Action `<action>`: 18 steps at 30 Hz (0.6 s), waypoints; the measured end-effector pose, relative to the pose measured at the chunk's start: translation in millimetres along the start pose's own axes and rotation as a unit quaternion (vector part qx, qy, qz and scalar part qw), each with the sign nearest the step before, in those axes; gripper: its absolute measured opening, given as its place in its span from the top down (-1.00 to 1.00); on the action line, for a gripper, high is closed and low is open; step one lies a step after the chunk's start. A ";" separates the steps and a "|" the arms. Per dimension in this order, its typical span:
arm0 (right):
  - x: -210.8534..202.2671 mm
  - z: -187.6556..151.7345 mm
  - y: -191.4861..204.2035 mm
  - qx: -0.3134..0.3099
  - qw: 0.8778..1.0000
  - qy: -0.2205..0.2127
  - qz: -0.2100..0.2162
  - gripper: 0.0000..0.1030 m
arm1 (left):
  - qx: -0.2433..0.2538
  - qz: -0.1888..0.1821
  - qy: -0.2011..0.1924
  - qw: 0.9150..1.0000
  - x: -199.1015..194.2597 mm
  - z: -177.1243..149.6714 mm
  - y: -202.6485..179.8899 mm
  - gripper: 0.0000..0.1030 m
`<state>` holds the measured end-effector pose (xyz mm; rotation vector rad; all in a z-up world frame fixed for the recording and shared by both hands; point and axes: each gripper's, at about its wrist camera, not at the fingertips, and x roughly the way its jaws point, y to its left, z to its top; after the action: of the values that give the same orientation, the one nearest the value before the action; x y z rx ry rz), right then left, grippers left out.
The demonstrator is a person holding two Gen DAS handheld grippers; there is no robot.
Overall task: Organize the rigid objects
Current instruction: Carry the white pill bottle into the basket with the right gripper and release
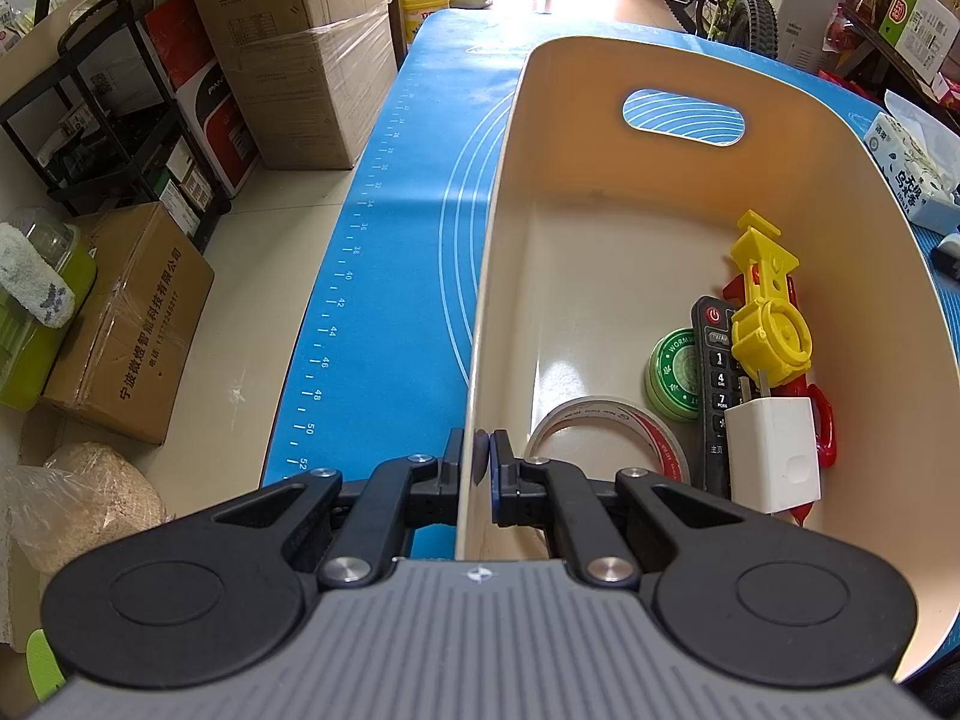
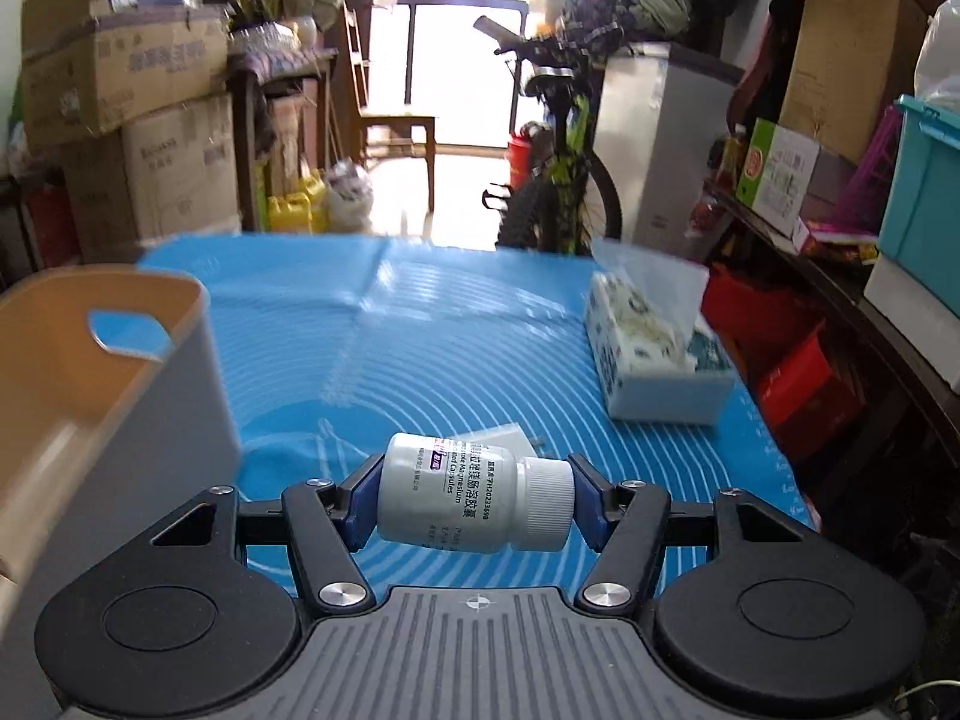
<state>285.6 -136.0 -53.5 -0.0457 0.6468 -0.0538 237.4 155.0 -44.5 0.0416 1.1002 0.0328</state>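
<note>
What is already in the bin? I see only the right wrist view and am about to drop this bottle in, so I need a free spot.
Observer: Along its right wall lie a yellow toy, a remote control, a white charger and a green tape roll.
Operator: Anything near the front?
Observer: A clear tape roll lies by the near wall.
Operator: Is the bin steadied?
Observer: Yes, the left gripper is shut on the left wall of the bin.
Operator: Where is there room?
Observer: The far left floor of the bin is bare.
</note>
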 end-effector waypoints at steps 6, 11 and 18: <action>-39.8 28.6 27.7 -0.012 0.997 -0.053 0.055 -0.27 | 0.000 0.002 0.001 1.000 1.1 0.5 -1.3 0.83; -60.9 41.8 63.1 -0.047 0.989 -0.072 0.122 -0.27 | 0.000 0.003 0.001 1.000 0.7 0.7 -2.0 0.83; -62.3 37.3 120.7 -0.132 0.973 -0.042 0.184 -0.27 | 0.000 0.003 0.001 1.000 0.7 0.8 -2.0 0.83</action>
<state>262.8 -10.6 6.5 -0.1829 0.5658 0.3922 238.4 153.0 -44.8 0.0446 1.1024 0.0373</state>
